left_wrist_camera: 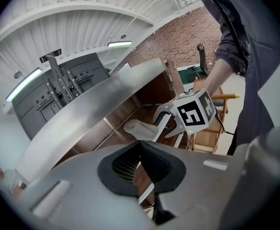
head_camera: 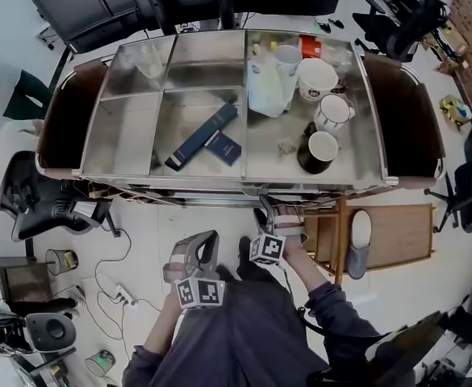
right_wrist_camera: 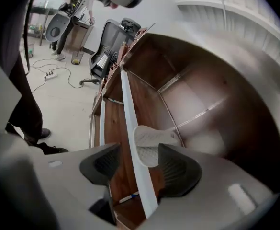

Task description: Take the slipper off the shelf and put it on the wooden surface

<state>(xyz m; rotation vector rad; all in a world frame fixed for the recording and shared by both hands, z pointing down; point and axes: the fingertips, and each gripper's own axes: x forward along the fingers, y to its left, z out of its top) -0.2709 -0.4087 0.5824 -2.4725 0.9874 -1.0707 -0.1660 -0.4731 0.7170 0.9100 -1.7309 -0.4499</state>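
Hovering at the wooden shelf (right_wrist_camera: 113,128), the right tool (right_wrist_camera: 140,153) is spread wide, with the pale slipper (right_wrist_camera: 151,143) lying there between its pads, not pinched; the left tool (left_wrist_camera: 140,150) is pressed together, empty.

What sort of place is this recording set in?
Probably an office or lab workroom: a black swivel office chair, a white power strip with loose cables, and a steel compartmented counter holding white mugs.
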